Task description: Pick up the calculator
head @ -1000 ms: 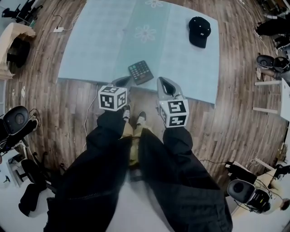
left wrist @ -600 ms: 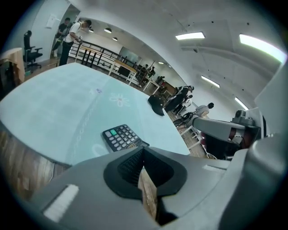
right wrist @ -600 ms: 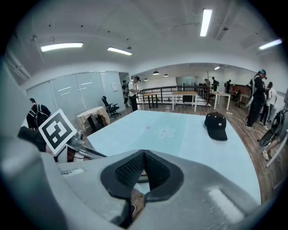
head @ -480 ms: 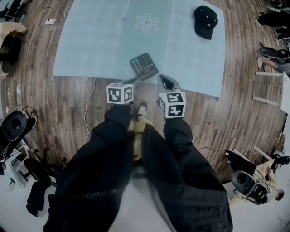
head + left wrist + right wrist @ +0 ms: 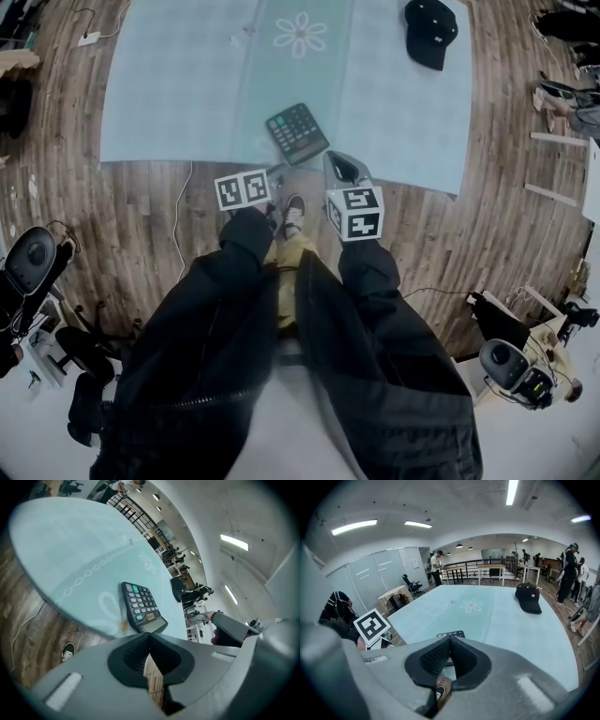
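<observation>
Both hand-held grippers are out in front of me and tipped down at a slant, since the calculator (image 5: 297,133) lies on a mat (image 5: 187,94) on the floor, not up on anything.

My left hand-held gripper (image 5: 275,173) is clenched with nothing in it; in its own view the pads meet with only floor showing behind them. The right hand-held gripper (image 5: 339,167) is the same, pinched together and empty. Makes sense, as neither one has reached the calculator yet.

The calculator sits flat, keys up, close to the mat's near edge. That puts it just ahead of both tips, a little right of the left one and a little left of the right one. From the right gripper view only its far end peeks over the closed jaws.

It's thin and flat on soft fabric, so I reckon whichever gripper goes in has to open first and come at the side edges, not the top. The near edge being close to me helps with that.

A cap (image 5: 431,33) lies well beyond the right hand-held gripper, off to its right, so it's out of the way. My shoes (image 5: 293,214) are right under the two grippers, on bare wood.
</observation>
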Demonstrator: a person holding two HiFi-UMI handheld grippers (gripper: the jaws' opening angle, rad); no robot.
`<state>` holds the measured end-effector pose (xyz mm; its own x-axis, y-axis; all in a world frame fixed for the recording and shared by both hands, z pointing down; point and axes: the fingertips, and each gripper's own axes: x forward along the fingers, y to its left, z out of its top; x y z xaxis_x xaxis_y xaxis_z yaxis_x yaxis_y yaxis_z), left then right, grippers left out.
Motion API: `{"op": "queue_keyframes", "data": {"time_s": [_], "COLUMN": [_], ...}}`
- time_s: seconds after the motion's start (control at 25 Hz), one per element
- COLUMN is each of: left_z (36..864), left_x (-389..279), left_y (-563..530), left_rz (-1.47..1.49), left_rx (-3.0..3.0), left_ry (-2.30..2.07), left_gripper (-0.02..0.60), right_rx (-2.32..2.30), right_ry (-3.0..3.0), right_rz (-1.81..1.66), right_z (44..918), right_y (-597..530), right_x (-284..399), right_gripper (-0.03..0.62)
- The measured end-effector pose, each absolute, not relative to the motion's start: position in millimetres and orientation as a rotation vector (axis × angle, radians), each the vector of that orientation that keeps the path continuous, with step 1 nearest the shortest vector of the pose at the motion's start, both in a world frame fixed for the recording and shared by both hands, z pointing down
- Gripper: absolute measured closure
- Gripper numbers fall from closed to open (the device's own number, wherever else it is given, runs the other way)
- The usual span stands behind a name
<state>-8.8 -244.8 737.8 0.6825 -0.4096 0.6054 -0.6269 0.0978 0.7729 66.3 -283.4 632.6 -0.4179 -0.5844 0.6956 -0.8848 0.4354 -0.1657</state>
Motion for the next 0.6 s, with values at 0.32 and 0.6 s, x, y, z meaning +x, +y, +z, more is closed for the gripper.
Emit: {"op": "queue_keyframes", "data": {"time_s": [0.32, 0.6], "left_z": [751, 761], "left_x": [1, 7], "left_y": [-245, -251], "left_rz": [0.181, 0.118], "left_rx": [1.463, 1.364], "left_ry": [-0.844, -0.791], "left_gripper": [0.488, 0.442], "right_rx": [1.217, 1.215], "right_ry": [-2.115, -2.095], "right_rz": [0.743, 0.77], "right_z": [646, 656], "right_y": [-291, -297], "right_x": [67, 71], "right_gripper": [0.592, 0.592]}}
